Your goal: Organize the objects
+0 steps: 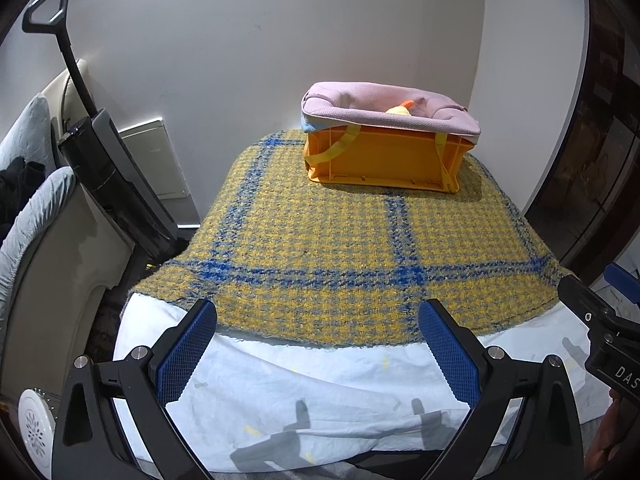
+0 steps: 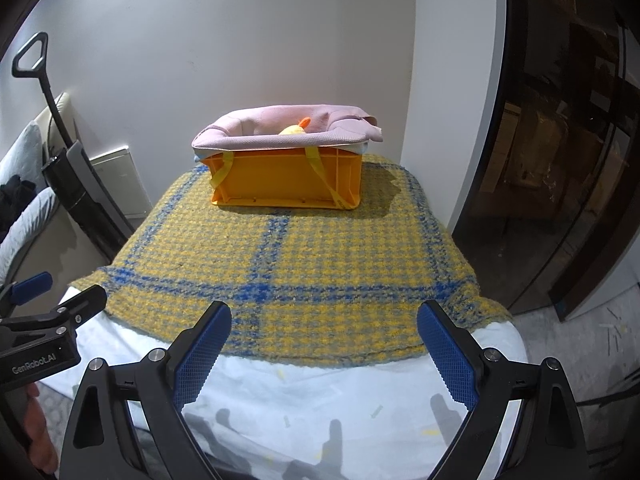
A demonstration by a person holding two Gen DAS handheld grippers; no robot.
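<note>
Left tongs (image 1: 318,324): blue ribbed pads spread wide, nothing between them; held above the near edge of the bench, angled down toward it.

Right tongs (image 2: 324,326): pads likewise spread wide and empty, above the same near edge. Each pair shows at the margin of the other's view, side by side and apart.

Bench (image 2: 352,392): draped in a white sheet with small yellow flecks; shadows of the tongs fall on the sheet.

Woven blanket (image 2: 304,264): yellow and grey houndstooth with blue cross stripes, spread flat over the sheet, covering the bench from near the front edge to the far end.

Orange plastic crate (image 2: 286,180): stands upright on the far end of the blanket, close to the white wall (image 2: 224,40), well apart from both tongs. Yellow straps (image 2: 318,164) hang down its front face.

Pink cloth (image 2: 280,130): lines the crate and folds out over its rim on all visible sides; a pale blue edge shows under it at the corners.

Yellow soft toy with an orange tip (image 2: 294,128): sits inside the crate, only its top showing above the cloth.

Upright vacuum cleaner (image 1: 100,160): black, with a loop handle, leaning beside the bench on the left.

Cushioned chair (image 1: 36,200): left of the vacuum cleaner, grey cushions on it.

Dark glass door (image 2: 560,160): right of the bench.
</note>
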